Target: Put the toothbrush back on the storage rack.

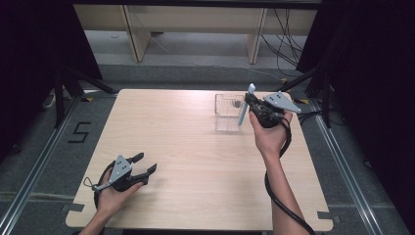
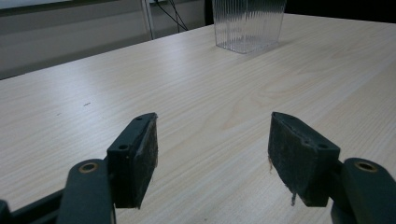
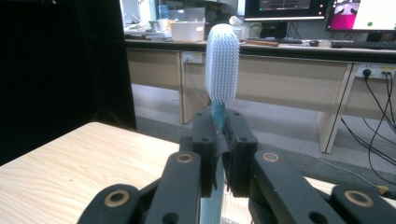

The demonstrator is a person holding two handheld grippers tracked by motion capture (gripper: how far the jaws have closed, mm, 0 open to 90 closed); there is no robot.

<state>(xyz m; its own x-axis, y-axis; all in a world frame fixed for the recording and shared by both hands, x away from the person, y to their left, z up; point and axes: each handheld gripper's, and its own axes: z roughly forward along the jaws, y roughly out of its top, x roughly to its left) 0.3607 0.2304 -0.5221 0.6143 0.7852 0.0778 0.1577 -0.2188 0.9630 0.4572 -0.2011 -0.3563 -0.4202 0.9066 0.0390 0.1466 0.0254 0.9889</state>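
**Toothbrush held over the clear holder**

We work at a pale wooden table (image 1: 195, 161) set on a grey floor, with dark curtains at either side and desks with cables beyond the far edge; in the right gripper view, monitors and a white box sit on a desk farther off. The tabletop is bare apart from a clear ribbed container (image 1: 227, 112) toward its far right.

Our right gripper (image 1: 255, 105) is clamped on the light-blue handle of a toothbrush (image 3: 222, 65), just under the head. The brush stands nearly upright, bristles at the top, and its lower end hangs at the container's right side; we cannot tell whether it is already inside the rim. We judge the pick-up done, while lowering the brush into the container and letting go is left.

Our left gripper (image 2: 212, 158) rests low near the front left of the table, jaws apart with nothing between them, well away from the container.
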